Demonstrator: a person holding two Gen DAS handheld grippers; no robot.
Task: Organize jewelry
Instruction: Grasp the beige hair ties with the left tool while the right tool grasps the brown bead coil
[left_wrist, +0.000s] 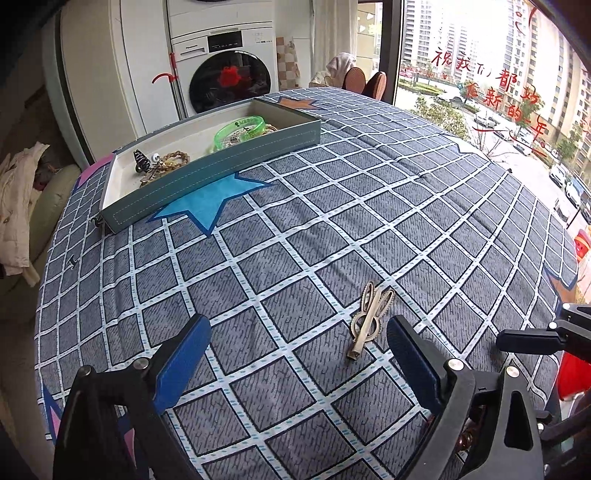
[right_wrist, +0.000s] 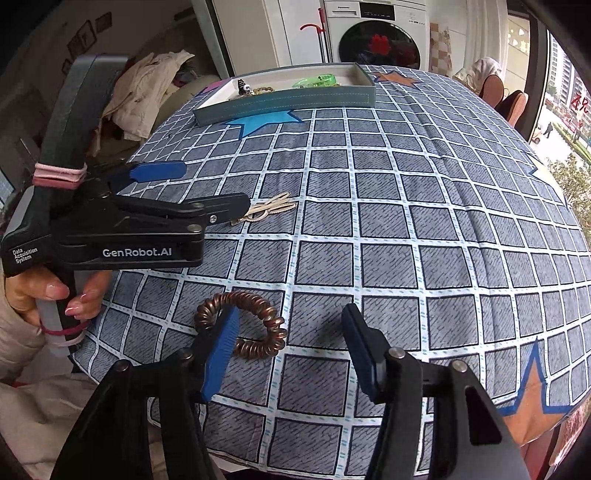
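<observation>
Left gripper (left_wrist: 295, 347) wide open, empty, hair clip (left_wrist: 370, 318) on tabletop (left_wrist: 332, 206) just inside its right finger. Right gripper (right_wrist: 286, 343) partly open, grasping nothing; coil bracelet (right_wrist: 243, 323) behind its left finger. Tray (left_wrist: 207, 173) at far edge holds green bangle (left_wrist: 240, 130), beads.
</observation>
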